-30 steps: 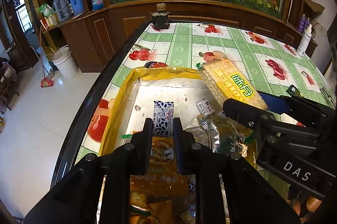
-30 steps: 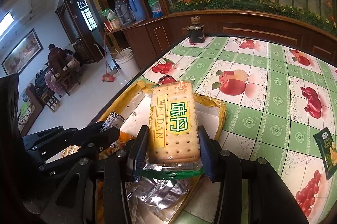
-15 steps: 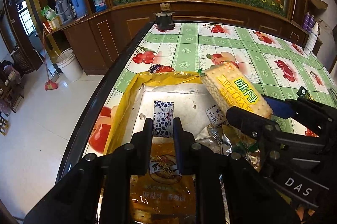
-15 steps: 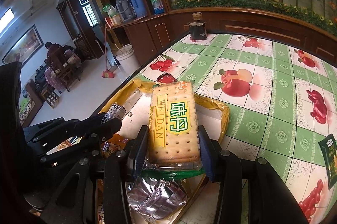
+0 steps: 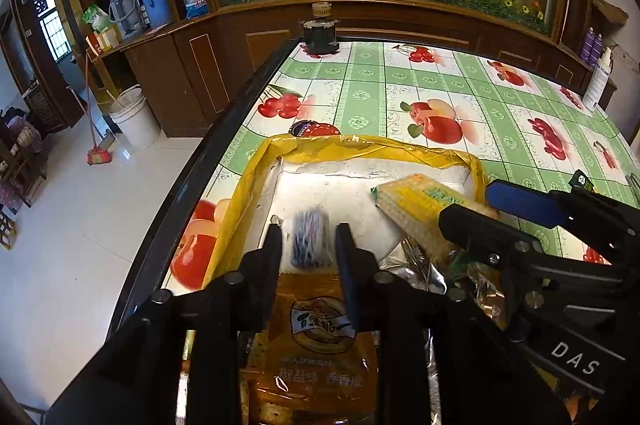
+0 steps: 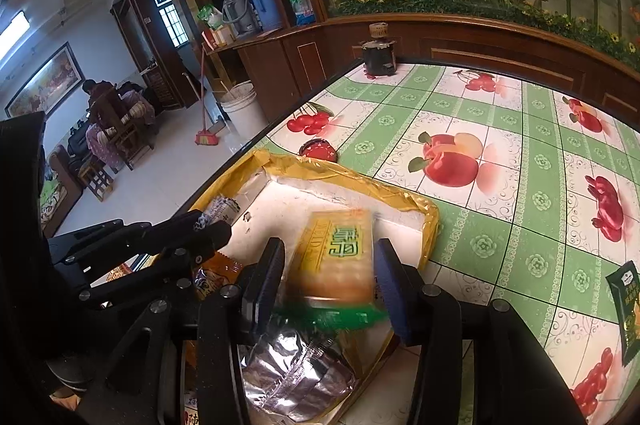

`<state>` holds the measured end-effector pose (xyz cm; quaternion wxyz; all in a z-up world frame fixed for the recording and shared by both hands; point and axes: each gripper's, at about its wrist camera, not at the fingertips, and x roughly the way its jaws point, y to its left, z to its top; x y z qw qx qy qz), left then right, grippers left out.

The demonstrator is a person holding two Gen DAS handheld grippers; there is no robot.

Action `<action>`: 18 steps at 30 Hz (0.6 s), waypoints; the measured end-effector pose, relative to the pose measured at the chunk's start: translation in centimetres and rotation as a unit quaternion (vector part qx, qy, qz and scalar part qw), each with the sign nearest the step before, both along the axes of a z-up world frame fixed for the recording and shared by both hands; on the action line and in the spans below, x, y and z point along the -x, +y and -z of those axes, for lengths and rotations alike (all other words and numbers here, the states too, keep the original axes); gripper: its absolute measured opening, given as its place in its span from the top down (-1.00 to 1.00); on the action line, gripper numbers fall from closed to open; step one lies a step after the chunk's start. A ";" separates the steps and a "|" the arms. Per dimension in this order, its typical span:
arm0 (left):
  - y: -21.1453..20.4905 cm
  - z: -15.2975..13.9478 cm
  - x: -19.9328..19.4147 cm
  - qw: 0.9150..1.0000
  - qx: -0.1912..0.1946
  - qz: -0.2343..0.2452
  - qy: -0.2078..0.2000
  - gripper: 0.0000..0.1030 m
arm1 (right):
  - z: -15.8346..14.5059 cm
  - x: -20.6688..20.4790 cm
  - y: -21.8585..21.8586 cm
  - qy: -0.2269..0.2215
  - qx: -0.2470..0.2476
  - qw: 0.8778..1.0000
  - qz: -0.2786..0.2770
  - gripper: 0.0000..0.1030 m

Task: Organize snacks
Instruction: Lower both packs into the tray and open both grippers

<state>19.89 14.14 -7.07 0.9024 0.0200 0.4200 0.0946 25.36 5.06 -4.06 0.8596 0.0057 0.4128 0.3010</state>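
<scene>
A yellow-lined white box sits at the table's left edge with snacks in it. My left gripper stands open; a small blue-and-white packet, blurred, is loose between its fingers over the box. My right gripper has its jaws spread wider than the yellow Weidan cracker pack, which is blurred and tipping down into the box. An orange snack bag and silver wrappers lie in the near part of the box.
The table has a green fruit-pattern cloth. A dark jar stands at its far edge, a white bottle at far right, a green packet on the right. A dark round lid lies behind the box.
Both grippers have opened. The cracker pack and the small blue-and-white packet have come loose and are dropping toward the box. Both grippers have moved slightly forward over the box.
</scene>
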 end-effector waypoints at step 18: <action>0.4 -1.5 1.9 1.000 -0.003 -0.016 -0.009 -0.89 | -1.4 2.1 -3.3 -0.008 -0.010 1.000 0.017 -0.18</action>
